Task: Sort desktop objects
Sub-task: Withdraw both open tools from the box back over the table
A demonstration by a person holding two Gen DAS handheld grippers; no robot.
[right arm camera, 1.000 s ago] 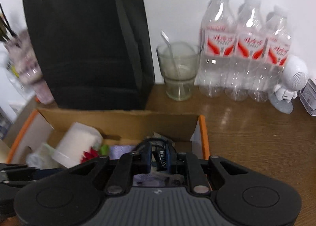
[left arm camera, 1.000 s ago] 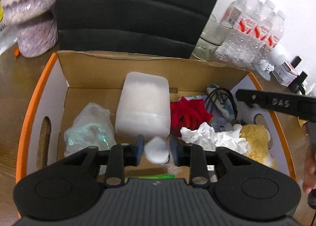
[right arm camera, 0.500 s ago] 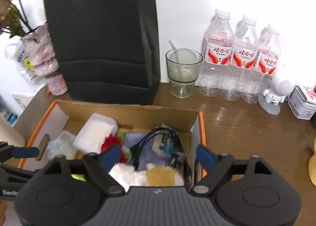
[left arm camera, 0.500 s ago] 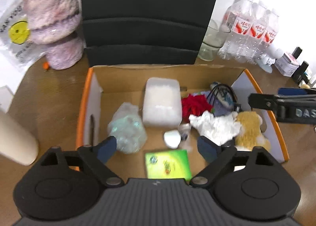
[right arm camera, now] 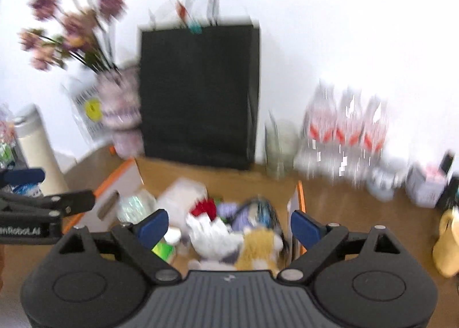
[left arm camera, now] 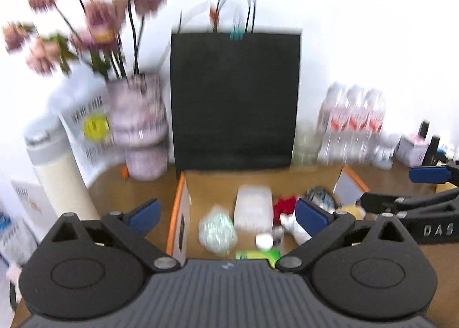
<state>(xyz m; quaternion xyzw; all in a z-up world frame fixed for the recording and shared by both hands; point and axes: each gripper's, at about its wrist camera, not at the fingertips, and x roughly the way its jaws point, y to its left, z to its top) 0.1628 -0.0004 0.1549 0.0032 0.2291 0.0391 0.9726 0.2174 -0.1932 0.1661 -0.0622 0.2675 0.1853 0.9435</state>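
Observation:
An orange-rimmed cardboard box [left arm camera: 175, 213] holds a white block [left arm camera: 252, 207], a crinkled clear bag [left arm camera: 218, 230], a red flower [left arm camera: 284, 206], a small white round piece [left arm camera: 264, 241], a green packet [left arm camera: 258, 255], white tissue [right arm camera: 212, 233], a black cable [right arm camera: 258, 210] and a yellow plush [right arm camera: 259, 244]. My left gripper [left arm camera: 228, 213] hovers above and before the box, its jaws opening with nothing between them. My right gripper [right arm camera: 228, 226] hangs over the box's right half, open and empty. Both views are blurred.
Behind the box stand a black paper bag [left arm camera: 235, 98], a vase of pink flowers [left arm camera: 137, 127], a glass [right arm camera: 279, 141] and three water bottles [right arm camera: 344, 133]. A cream tumbler [left arm camera: 54, 179] is at the left, a yellow object [right arm camera: 447, 242] at the right.
Both grippers opened: the left let go of the small white piece, the right of the black cable. Both pulled back and up from the box, which now looks smaller.

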